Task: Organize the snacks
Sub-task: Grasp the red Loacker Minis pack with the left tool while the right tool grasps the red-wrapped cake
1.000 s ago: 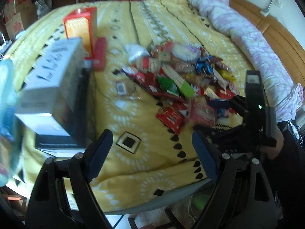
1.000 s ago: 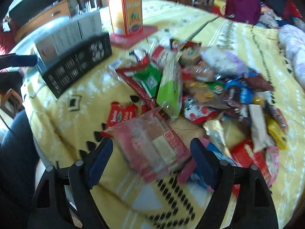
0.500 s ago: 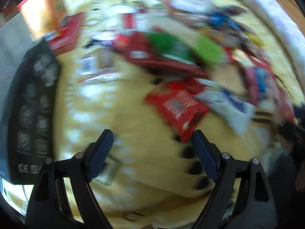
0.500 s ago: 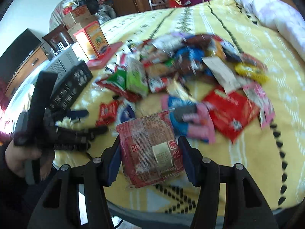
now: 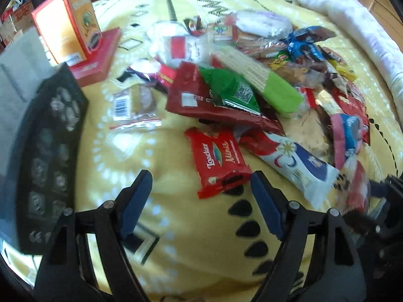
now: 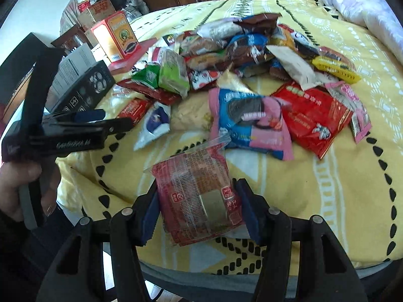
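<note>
Right hand-held gripper (image 6: pixel 197 210) grips a clear red-printed packet (image 6: pixel 199 196), both pads against its sides, the packet held off the bed (image 6: pixel 327 201). Jaws are easing open slightly but the pads remain on the wrapper.

Left hand-held gripper (image 5: pixel 201 201) points steeply down at the bedspread, jaws wide and closing a little, nothing between the pads. A red Loacker pack (image 5: pixel 219 161) lies on the bed just ahead of it, its near corner close to the right-side fingertip (image 5: pixel 264 198), not clamped. In the right wrist view the same gripper (image 6: pixel 110 125) shows at left, held by a hand (image 6: pixel 22 183).

Snack pile (image 6: pixel 252 63) is heaped mid-bed on the yellow patterned cover: green pack (image 5: pixel 231 90) lying on a dark red pack (image 5: pixel 191 100), lime-ended pack (image 5: pixel 267 85), white-and-blue pack (image 5: pixel 299 166) just right of the Loacker, pink-and-blue pack (image 6: pixel 252 123), red pack (image 6: pixel 312 118), yellow bar (image 6: pixel 335 69).

Left of the pile: orange box (image 5: pixel 68 22) upright on a flat red box (image 5: pixel 98 58); black box (image 5: pixel 47 156) near the bed edge with a grey box (image 5: pixel 22 68) beside it. A clear wrapper with a barcode (image 5: pixel 133 105) lies apart between the black box and the pile. White quilt (image 5: pixel 352 25) runs along the far side.
</note>
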The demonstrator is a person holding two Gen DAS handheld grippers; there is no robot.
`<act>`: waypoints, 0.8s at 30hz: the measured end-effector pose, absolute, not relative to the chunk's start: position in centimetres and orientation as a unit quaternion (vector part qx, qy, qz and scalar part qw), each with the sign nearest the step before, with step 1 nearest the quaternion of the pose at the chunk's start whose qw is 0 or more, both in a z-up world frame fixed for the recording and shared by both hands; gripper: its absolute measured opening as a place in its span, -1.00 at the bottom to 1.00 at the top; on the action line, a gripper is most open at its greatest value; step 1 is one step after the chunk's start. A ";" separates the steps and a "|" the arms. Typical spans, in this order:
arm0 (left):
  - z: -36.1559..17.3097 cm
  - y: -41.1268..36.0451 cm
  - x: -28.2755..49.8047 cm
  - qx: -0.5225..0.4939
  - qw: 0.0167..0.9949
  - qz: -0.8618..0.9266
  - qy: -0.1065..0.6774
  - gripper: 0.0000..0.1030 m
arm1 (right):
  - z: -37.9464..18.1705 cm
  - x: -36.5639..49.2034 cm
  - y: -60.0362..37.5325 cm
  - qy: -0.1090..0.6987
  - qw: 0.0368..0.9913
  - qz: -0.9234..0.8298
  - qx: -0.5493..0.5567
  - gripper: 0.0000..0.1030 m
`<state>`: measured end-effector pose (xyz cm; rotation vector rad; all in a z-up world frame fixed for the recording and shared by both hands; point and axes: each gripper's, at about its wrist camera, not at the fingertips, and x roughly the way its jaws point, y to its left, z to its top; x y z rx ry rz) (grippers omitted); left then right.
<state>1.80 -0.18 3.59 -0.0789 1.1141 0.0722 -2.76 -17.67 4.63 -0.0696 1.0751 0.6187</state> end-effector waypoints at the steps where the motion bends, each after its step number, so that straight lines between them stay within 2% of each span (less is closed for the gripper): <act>1: 3.1 -0.3 2.1 -0.034 0.844 0.036 0.535 0.58 | 4.4 -2.7 -17.6 0.505 0.812 0.290 -0.033 0.21; 12: 4.2 -0.3 2.1 -0.103 0.846 0.023 0.522 0.58 | 4.0 -2.7 -18.1 0.500 0.814 0.296 -0.015 0.23; 18: 2.7 0.6 3.8 -0.094 0.838 0.061 0.534 0.56 | 4.0 -2.8 -18.4 0.499 0.814 0.299 -0.008 0.23; 19: 2.5 1.0 4.1 -0.093 0.839 0.066 0.532 0.51 | 3.9 -2.8 -18.4 0.499 0.814 0.299 -0.007 0.23; 21: 2.4 1.4 3.7 -0.088 0.841 0.073 0.529 0.23 | 3.9 -2.8 -18.5 0.499 0.814 0.299 -0.004 0.23; 24: 2.6 2.0 2.8 -0.089 0.843 0.069 0.526 0.16 | 3.9 -2.8 -18.6 0.498 0.814 0.299 -0.002 0.23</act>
